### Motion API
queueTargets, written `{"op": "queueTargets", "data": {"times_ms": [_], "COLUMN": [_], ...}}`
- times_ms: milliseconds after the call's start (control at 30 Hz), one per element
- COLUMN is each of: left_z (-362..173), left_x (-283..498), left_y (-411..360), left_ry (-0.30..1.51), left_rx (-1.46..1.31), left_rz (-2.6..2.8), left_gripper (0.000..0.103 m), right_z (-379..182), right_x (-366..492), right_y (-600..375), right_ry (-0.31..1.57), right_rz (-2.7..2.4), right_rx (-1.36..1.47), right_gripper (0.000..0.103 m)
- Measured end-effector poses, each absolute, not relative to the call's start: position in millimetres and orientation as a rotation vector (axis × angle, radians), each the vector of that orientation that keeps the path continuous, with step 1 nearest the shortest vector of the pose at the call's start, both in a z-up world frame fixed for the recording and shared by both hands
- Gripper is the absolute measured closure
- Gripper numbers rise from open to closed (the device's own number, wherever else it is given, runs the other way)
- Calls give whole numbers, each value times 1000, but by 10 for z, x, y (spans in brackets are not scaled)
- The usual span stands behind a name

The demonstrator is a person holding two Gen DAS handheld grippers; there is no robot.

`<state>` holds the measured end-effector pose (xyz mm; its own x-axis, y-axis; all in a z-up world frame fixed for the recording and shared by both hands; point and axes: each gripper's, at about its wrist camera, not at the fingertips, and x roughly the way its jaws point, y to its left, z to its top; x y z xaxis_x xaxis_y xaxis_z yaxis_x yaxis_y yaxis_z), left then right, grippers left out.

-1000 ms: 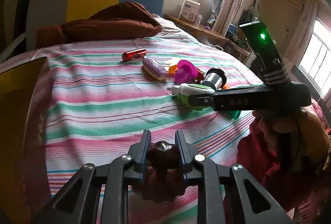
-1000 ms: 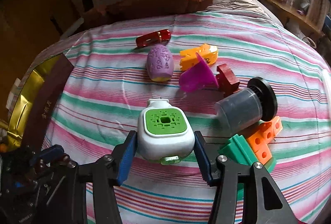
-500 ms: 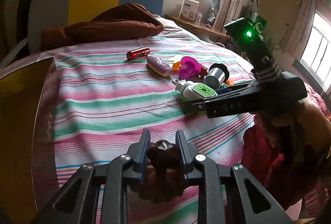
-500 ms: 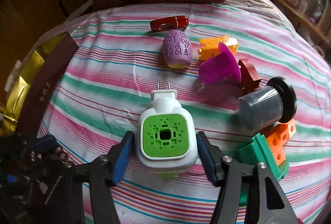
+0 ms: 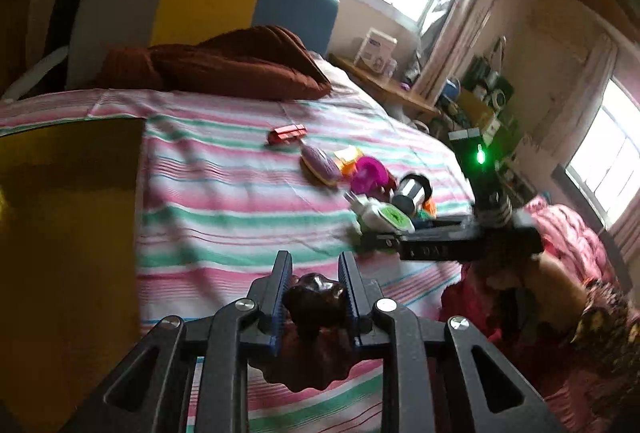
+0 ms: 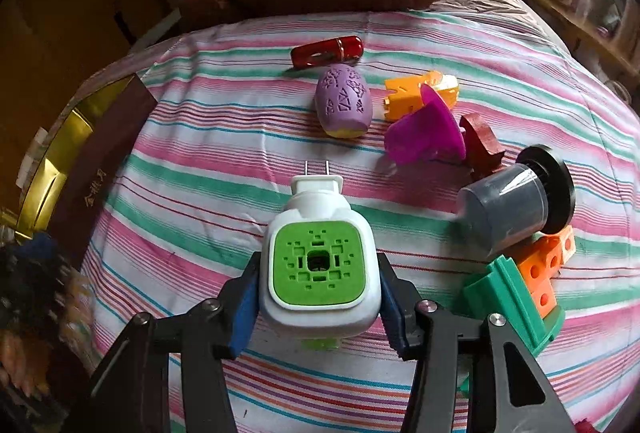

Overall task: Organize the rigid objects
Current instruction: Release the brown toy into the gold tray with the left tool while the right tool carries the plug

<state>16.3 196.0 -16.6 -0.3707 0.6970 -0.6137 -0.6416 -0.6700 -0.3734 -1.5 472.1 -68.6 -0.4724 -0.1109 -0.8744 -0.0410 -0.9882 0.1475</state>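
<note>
Our left gripper (image 5: pixel 316 293) is clamped tight on a dark knob (image 5: pixel 316 299), while our right gripper (image 6: pixel 318 293) is closing on the plug-in (image 6: pixel 318 265), pads at its sides, on the bed (image 6: pixel 208 161). If we lift early, its smooth shell may slip and drop among the toys (image 6: pixel 424 131). The striped sheet is soft; a gold box (image 6: pixel 60 153) waits at the bed's left edge in a daylit bedroom.
</note>
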Motion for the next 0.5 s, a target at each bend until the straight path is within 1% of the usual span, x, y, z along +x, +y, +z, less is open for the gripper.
{"op": "queueTargets", "data": {"times_ms": [233,300,433,500], "left_z": [59,86,31,-47], "left_x": [-85,-211,-520,-677], "left_y": [1493,1330,1002,834], "left_ry": [-142,-159,-200,-235], "left_rx": [-959,-974,-1069,-1131], "left_rz": [2181,2217,2292,2319], "left_gripper": [80,80,80,80], "right_z": [-731,-728,-696,-677], "right_x": [-3,16,81,107], "right_y": [4607,4596,4547,4463], "right_ry": [-142,-164,-299,-329], "right_rz": [-2629,-2620,-2605,-2609], "right_rx": [1616,1617,1597,1583], "right_gripper": [50,50,50,50]}}
